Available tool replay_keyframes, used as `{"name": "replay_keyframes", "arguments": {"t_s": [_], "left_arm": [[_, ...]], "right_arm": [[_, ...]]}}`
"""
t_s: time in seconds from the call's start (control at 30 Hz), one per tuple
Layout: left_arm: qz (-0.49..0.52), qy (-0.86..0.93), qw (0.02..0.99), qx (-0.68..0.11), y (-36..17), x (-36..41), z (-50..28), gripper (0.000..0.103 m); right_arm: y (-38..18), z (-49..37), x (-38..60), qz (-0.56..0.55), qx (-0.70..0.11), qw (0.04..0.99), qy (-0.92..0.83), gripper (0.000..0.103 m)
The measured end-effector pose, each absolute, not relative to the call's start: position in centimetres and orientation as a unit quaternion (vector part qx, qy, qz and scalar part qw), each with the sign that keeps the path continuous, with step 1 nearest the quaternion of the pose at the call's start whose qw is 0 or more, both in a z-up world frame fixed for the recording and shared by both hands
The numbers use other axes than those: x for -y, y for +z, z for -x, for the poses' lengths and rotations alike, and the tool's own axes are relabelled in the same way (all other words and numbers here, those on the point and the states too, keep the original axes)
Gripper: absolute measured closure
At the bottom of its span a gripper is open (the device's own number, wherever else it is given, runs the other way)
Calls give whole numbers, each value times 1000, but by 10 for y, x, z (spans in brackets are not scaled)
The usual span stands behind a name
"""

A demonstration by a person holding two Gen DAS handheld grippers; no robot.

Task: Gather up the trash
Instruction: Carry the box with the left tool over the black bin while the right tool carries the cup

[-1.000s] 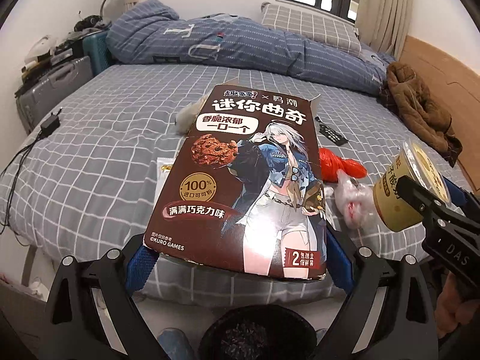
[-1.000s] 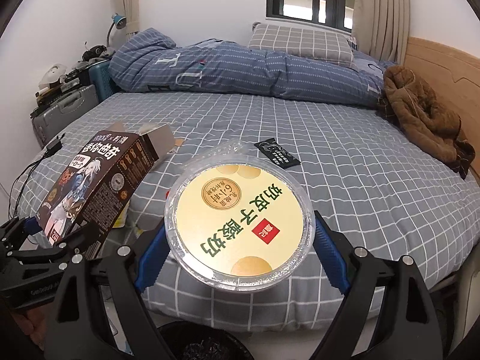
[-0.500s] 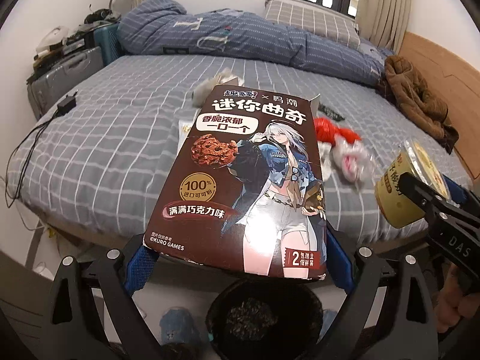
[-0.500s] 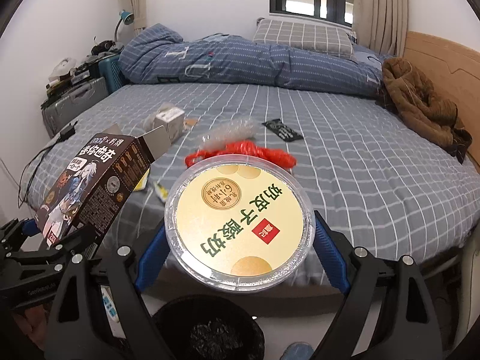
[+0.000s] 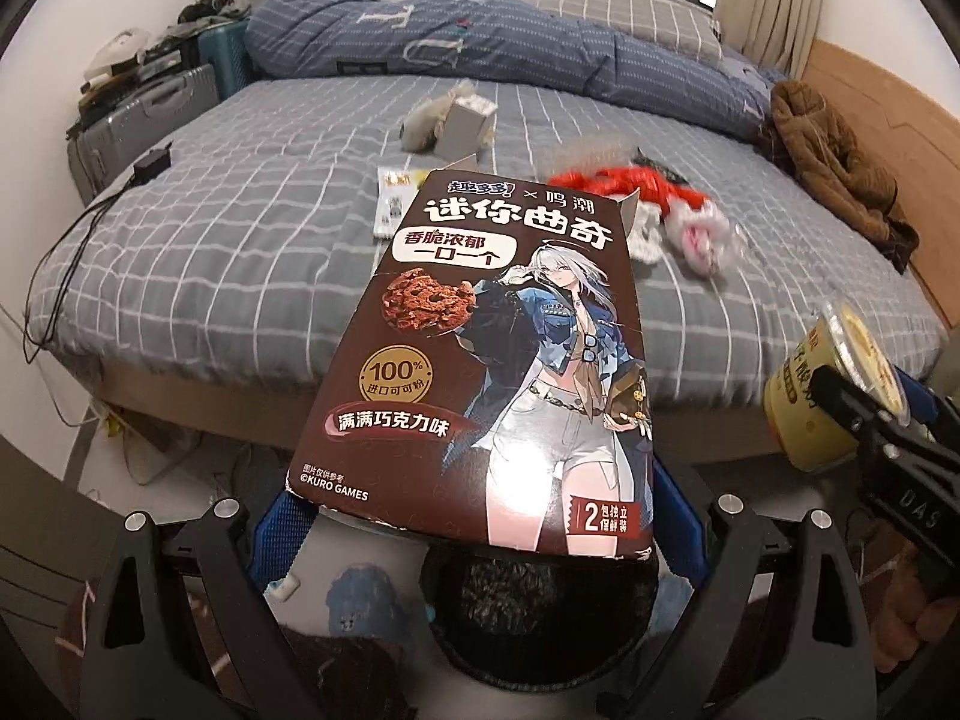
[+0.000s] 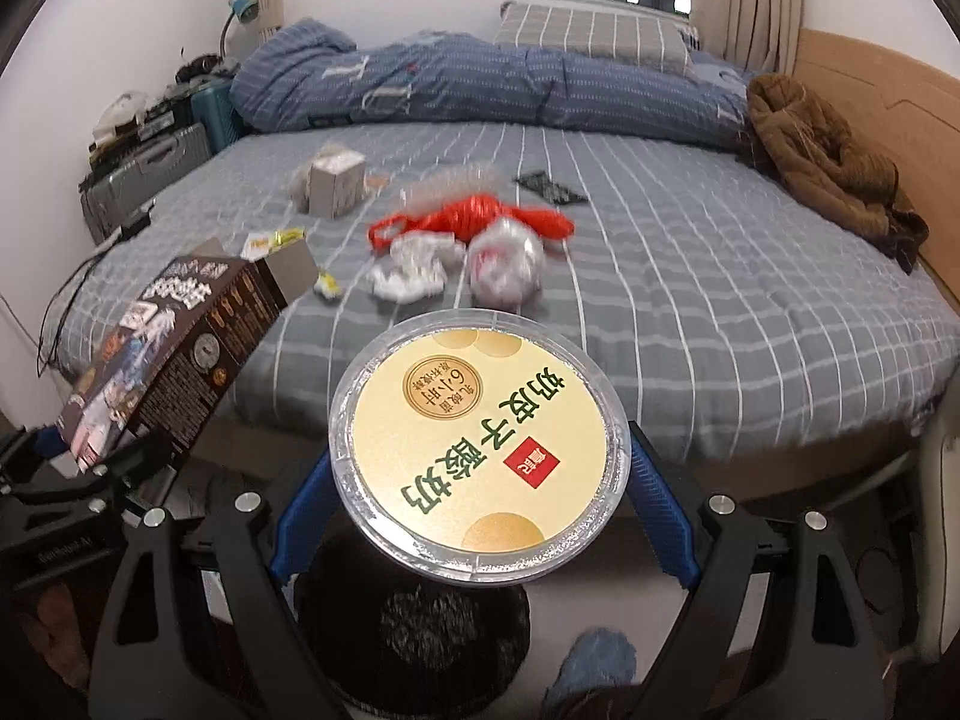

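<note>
The left tool (image 5: 474,531) is clamped on the bottom end of a brown cardboard cookie box (image 5: 498,360) with its open flap pointing away, held out over the round black trash bin (image 5: 534,612) on the floor, apparently so a release drops it in. The right tool (image 6: 480,492) grips a cream-labelled yoghurt tub with a clear lid (image 6: 477,447) above the same bin. More litter, including a red plastic bag (image 6: 474,219), lies on the grey checked bed (image 6: 720,300).
</note>
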State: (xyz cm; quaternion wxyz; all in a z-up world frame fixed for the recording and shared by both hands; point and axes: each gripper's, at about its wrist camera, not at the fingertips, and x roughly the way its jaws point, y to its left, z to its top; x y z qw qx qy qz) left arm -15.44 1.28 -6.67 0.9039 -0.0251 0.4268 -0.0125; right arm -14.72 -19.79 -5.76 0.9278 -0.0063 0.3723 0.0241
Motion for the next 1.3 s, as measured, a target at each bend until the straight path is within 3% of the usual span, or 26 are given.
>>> {"name": "replay_keyframes", "arguments": {"t_s": [0.7, 1.3], "left_arm": [[18, 6, 867, -498, -96, -19, 208, 12], [-8, -1, 819, -574, -200, -10, 185, 12]], "right_arm": [[-91, 195, 198, 12, -430, 903, 21, 20], [-188, 164, 195, 40, -516, 856, 18, 20]]}}
